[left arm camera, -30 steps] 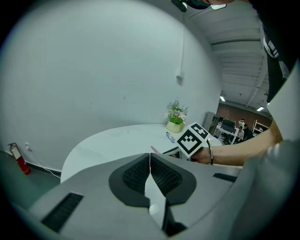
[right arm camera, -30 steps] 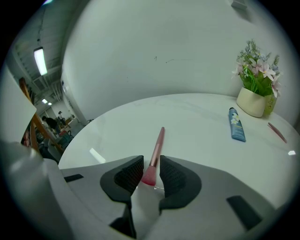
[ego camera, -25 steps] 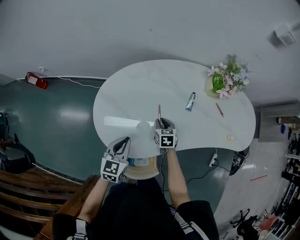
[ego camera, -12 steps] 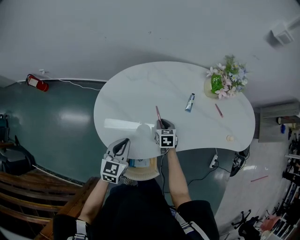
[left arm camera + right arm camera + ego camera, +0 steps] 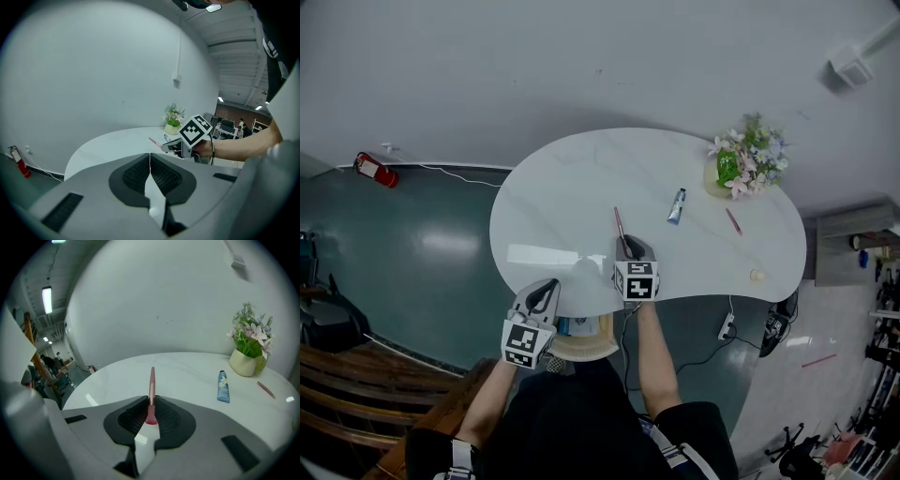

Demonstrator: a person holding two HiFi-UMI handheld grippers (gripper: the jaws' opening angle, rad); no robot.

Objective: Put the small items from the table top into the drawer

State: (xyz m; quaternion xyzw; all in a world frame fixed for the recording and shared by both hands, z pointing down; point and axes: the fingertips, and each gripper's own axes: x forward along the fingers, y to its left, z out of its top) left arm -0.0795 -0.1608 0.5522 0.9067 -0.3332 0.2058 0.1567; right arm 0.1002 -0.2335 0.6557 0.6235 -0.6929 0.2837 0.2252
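Note:
A slim pink brush (image 5: 151, 383) sticks out forward from my right gripper (image 5: 150, 403), which is shut on its lower end; the jaws have just been closing on it. In the head view the brush (image 5: 618, 225) hangs a little above the white table (image 5: 572, 187), held by the right gripper (image 5: 625, 246). A blue tube (image 5: 676, 205), a second pink stick (image 5: 733, 220) and a small cream round thing (image 5: 757, 276) lie on the table. My left gripper (image 5: 548, 287) is at the near table edge, shut and empty. Below that edge the tan drawer (image 5: 586, 345) stands open.
A cream pot of flowers (image 5: 741, 159) stands at the table's far right, also seen in the right gripper view as a flower pot (image 5: 243, 363) behind the blue tube (image 5: 223, 386). Dark green floor surrounds the table, with a red extinguisher (image 5: 373, 170) at the left wall.
The pink brush lay on the table a second ago; now the right gripper has closed on it and lifted it slightly, its tip swung a little left. The left gripper has stayed put.

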